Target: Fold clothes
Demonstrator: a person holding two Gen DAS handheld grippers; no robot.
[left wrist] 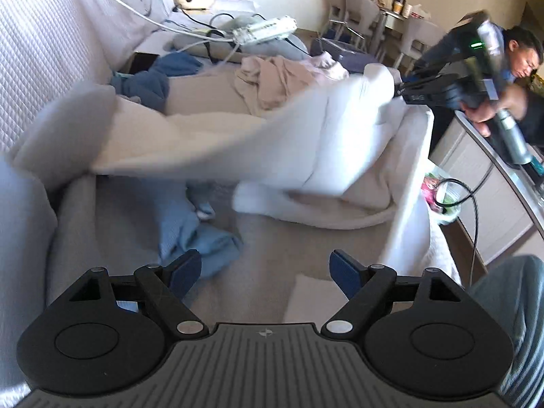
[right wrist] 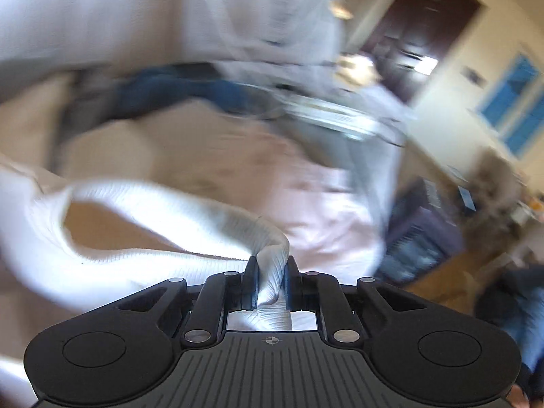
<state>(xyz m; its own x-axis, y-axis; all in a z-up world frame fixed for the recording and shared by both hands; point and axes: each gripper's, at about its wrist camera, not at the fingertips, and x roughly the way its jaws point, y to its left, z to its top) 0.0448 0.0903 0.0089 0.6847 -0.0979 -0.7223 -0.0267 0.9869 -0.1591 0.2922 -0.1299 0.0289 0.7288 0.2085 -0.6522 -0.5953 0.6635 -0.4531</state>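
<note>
The right gripper (right wrist: 271, 280) pinches a ribbed white garment (right wrist: 142, 204), bunched between its pads. The left gripper (left wrist: 265, 272) gapes empty over a crumpled blue cloth (left wrist: 200, 234).

Quilted sofa (left wrist: 40, 51), power strip (left wrist: 265, 29), dining chairs (left wrist: 360, 13)

- Beige sofa seat (left wrist: 289, 248) carries the clothes, white quilted backrest (left wrist: 37, 51) on the left.
- Light blue garment (left wrist: 190, 234) crumpled on the near seat.
- White garment (left wrist: 306, 142), one end lifted, the rest trailing on the seat.
- Pinkish-beige garment (left wrist: 272, 81) heaped further back.
- Dark blue garment (left wrist: 149, 81) by the backrest.
- White power strip (left wrist: 265, 29) with cables at the far end.
</note>
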